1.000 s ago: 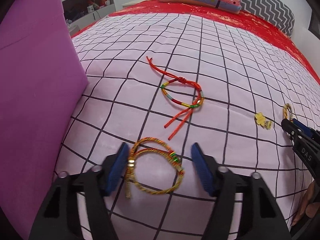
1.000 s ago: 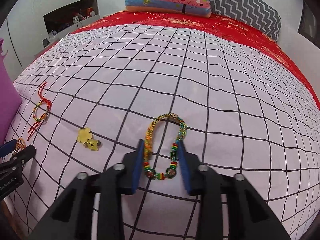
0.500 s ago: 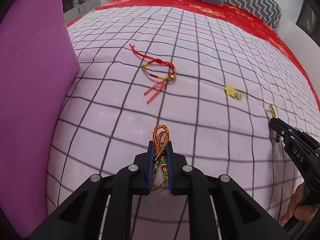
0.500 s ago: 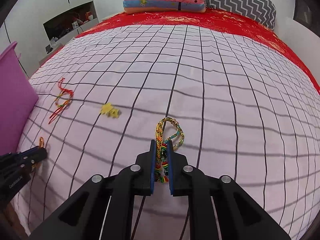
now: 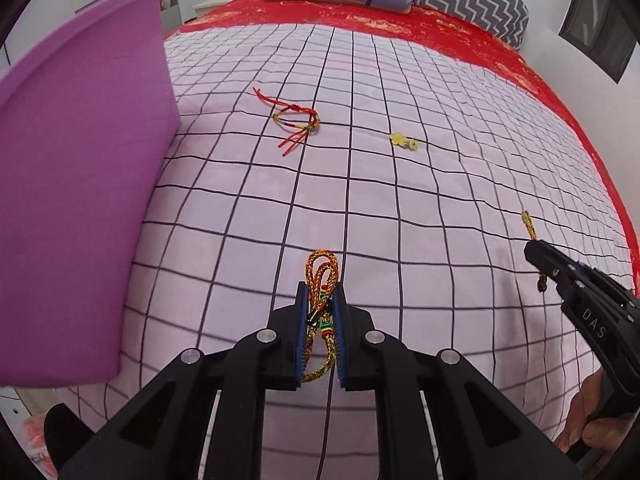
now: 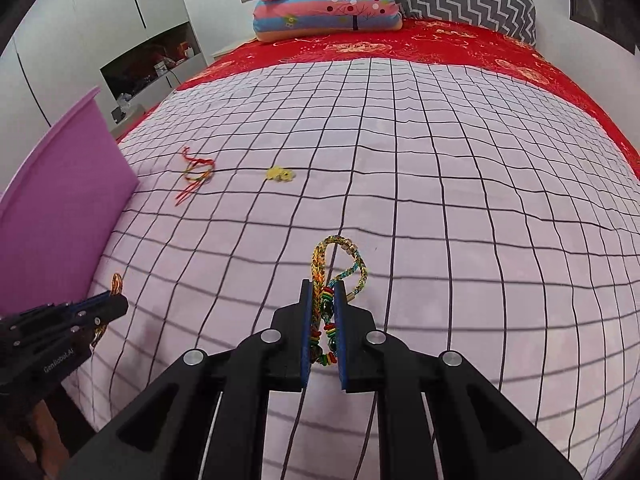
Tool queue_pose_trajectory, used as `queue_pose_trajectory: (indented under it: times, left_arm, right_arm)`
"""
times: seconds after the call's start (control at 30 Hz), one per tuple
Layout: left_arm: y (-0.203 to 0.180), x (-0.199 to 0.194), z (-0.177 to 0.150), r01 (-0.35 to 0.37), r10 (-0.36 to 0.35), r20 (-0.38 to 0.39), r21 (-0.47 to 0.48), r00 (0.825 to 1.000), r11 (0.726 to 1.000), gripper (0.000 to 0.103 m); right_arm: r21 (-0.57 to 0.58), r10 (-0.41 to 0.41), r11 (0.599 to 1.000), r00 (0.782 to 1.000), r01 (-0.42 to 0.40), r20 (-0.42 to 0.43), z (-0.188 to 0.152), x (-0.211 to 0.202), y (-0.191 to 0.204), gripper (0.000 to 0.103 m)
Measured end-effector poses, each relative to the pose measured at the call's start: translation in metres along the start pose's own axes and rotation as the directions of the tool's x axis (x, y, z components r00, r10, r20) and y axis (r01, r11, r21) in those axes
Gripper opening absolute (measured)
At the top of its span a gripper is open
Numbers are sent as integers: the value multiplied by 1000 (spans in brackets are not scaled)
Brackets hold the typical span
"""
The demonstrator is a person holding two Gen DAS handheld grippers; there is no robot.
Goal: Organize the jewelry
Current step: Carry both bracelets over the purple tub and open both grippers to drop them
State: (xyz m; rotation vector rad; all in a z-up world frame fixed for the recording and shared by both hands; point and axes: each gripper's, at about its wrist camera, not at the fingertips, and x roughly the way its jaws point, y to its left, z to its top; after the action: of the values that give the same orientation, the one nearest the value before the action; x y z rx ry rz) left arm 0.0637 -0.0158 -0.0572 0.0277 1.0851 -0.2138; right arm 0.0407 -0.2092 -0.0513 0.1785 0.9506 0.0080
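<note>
Over pink checked bedspread (image 5: 400, 208): left gripper (image 5: 320, 312) pinching gold braided bracelet (image 5: 320, 272), right gripper (image 6: 323, 312) pinching beaded multicolour bracelet (image 6: 340, 264), purple box (image 5: 80, 200) sitting left.

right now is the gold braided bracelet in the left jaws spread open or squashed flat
Squashed flat. The gold braided bracelet is pinched into narrow doubled loops between the shut left gripper, clear of the checked bedspread.

Left gripper (image 5: 320, 312) pitched steeply downward, jaws nearly closed, blue pads pinching a gold braided bracelet (image 5: 321, 276). Right gripper (image 6: 323, 312) likewise angled down, jaws clamped on a multicoloured beaded bracelet (image 6: 340, 268). Both grippers side by side, well apart. Person's fingers (image 5: 588, 420) wrapped around right gripper handle.
</note>
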Motion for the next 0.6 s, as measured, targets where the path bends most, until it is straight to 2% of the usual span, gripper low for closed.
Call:
queue_pose_trajectory:
  times: [0.3, 0.6]
  left_arm:
    - [0, -54, -15, 25, -27, 61, 31, 998, 999, 12]
    - [9, -102, -15, 39, -41, 124, 21, 991, 999, 12]
  right_arm:
    - [-1, 52, 999, 998, -52, 24, -22, -44, 22, 10]
    - [-37, 92, 995, 991, -89, 96, -16, -88, 47, 10]
